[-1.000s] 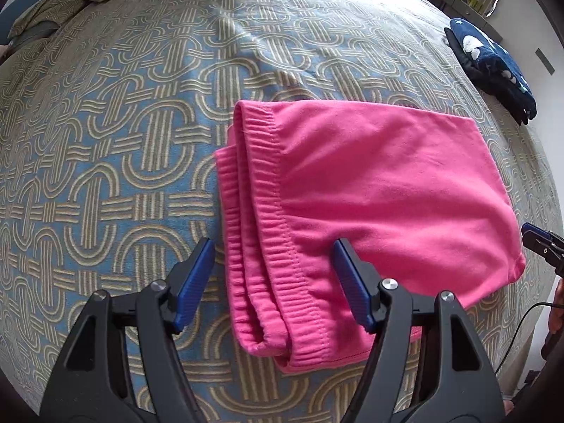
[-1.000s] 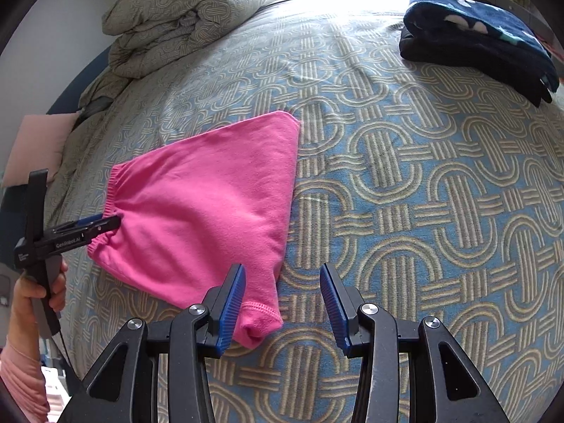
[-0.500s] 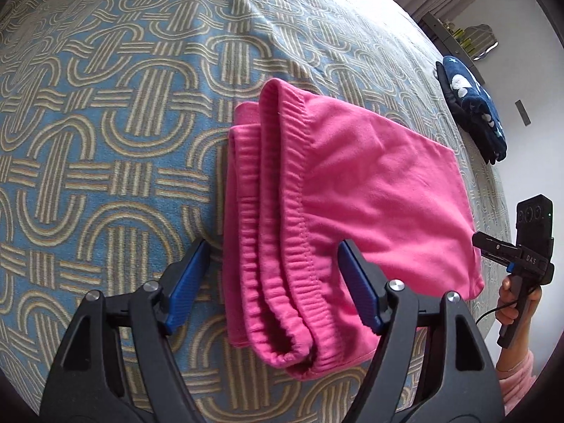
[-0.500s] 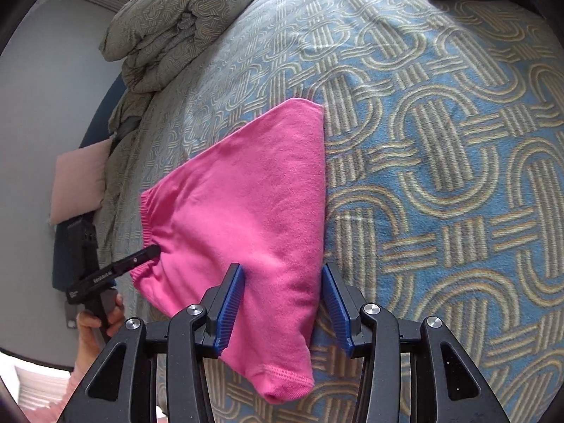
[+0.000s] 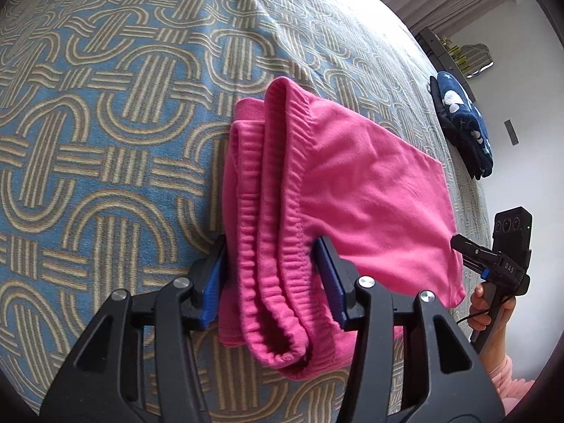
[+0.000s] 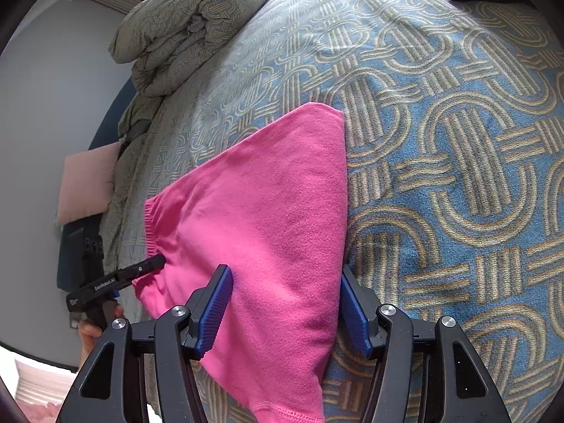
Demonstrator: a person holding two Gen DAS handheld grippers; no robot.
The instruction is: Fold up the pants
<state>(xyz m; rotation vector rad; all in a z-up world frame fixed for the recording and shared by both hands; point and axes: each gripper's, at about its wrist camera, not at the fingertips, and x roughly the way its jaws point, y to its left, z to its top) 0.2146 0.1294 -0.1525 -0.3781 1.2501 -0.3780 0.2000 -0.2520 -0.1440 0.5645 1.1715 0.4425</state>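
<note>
The bed [image 5: 105, 134], spread with a blue cover of looping tan bands, carried the pink pants [image 5: 352, 190], which lay already folded into a compact stack near its front edge, the ribbed waistband layers to the left and a hemmed corner hanging forward. A rolled duvet [image 6: 190, 24] sat at the far end of the bed and a dark navy garment [image 5: 461, 127] lay well apart at the right. The left tool [image 5: 275, 282] straddled the bunched waistband with its jaws closing; the blue pads stood just beside the fabric, and whether they already pressed it could not be told. The right tool [image 6: 285, 303] straddled the opposite end of the stack with its jaws opening, both pads apart from the cloth. The chief risk was judged to be an uneven lift: with one end pinched and the other free, the stack could swing or unfold. A second risk was that the left pads would catch only the upper waistband layers, so that the lower layers slid out. A lesser risk was the soft cover being nipped together with the cloth, dragging it into wrinkles
</note>
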